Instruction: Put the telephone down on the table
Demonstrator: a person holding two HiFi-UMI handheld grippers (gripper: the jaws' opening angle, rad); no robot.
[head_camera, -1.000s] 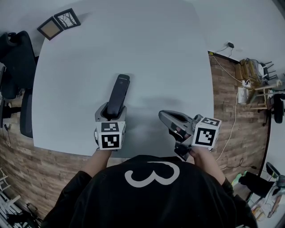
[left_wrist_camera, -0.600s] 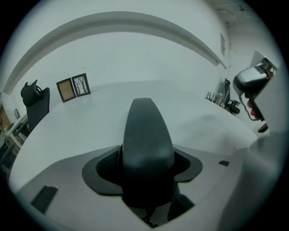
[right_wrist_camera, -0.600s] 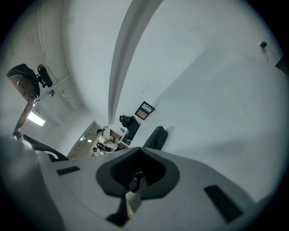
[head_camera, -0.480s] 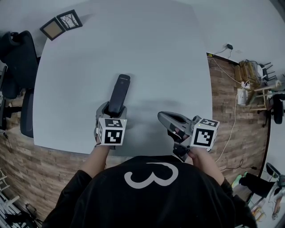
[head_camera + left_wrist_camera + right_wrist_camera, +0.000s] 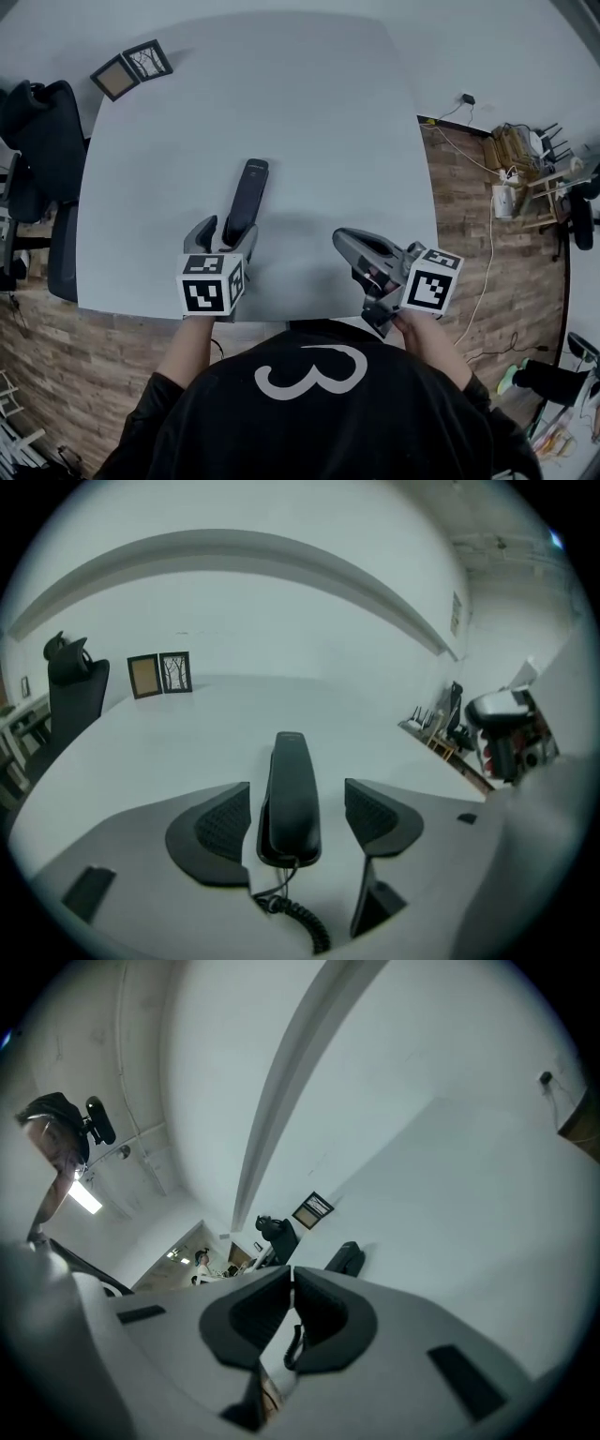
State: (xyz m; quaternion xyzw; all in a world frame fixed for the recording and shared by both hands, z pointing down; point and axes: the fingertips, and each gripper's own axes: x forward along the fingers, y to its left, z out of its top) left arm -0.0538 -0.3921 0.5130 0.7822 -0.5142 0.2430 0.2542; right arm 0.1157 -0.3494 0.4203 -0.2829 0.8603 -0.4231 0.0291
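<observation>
On the near part of the table, a little in from the front edge, the phone lies flat with its length pointing away from us. Its whole body rests on the white top, so we judge the set-down itself as done. The cord curls out of its near end and runs back toward us, which is probably why the phone sits this close to the edge and no further in.

The left gripper hangs just behind that near end, tilted down along the phone. Its jaws have just been opening and now stand spread wide. In the left gripper view the phone's near end sits between the two pads, with a clear strip of table on either side, so neither pad touches it. We read that wide spread as a way to get clear without dragging or rolling the phone.

The right gripper is off to the right, over the table's front edge and well apart from the phone. Its jaws are pressed together at the tips and we see nothing pinched there. A small dark curl shows in the gap behind the tips, and we cannot tell what it is. With nothing to carry, it seems parked there to keep out of the way.
</observation>
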